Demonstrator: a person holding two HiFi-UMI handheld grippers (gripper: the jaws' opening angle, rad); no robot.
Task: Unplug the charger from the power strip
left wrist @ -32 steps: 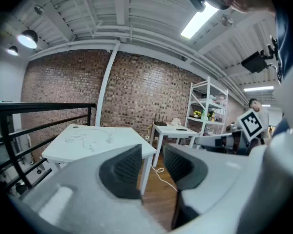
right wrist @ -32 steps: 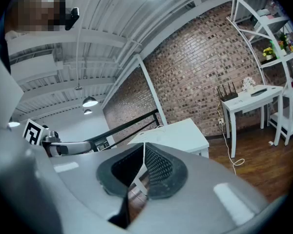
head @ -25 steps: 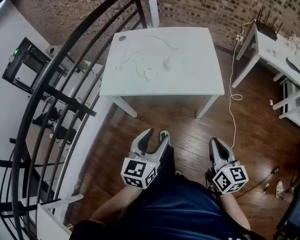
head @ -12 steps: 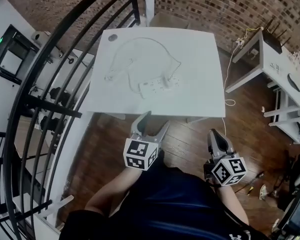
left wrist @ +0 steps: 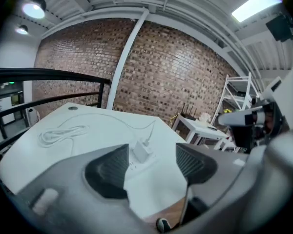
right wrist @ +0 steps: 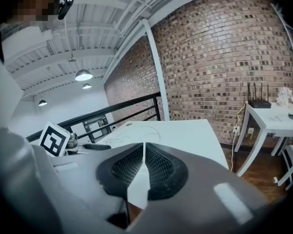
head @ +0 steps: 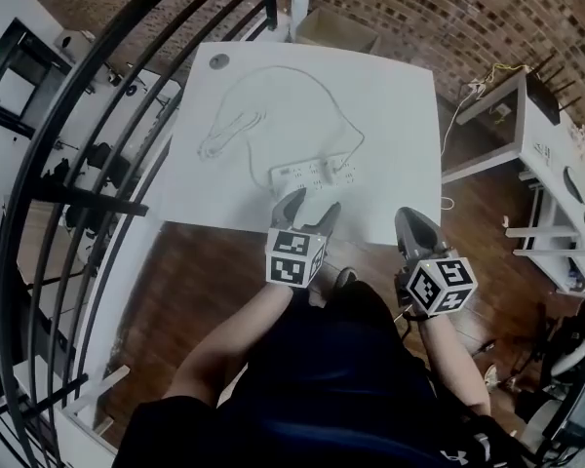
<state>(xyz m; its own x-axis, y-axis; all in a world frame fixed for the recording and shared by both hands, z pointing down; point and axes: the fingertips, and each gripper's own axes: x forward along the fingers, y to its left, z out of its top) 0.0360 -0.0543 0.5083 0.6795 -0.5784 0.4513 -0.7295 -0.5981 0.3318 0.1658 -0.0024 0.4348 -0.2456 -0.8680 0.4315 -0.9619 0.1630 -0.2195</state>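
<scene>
A white power strip (head: 312, 175) lies near the front edge of the white table (head: 390, 105). A white charger (left wrist: 141, 151) is plugged into it, and its cable (head: 343, 125) loops back across the tabletop. My left gripper (head: 310, 206) hovers over the table's front edge, just short of the strip. Its jaws have just been opening and stand open with nothing between them. In the left gripper view the charger shows between the open fingers (left wrist: 110, 167), still some way ahead. My right gripper (head: 407, 220) is shut and empty, at the table's front edge to the right of the strip.
A black curved railing (head: 97, 164) runs along the left. A coiled white cable (head: 224, 130) lies on the table's left part. A white side table (head: 556, 135) with a router stands to the right, and a cardboard box (head: 336, 27) sits beyond the table by the brick wall.
Both grippers have moved forward from over the wooden floor to the table's front edge. The left jaws stand wider than a second ago. The right stays shut.
</scene>
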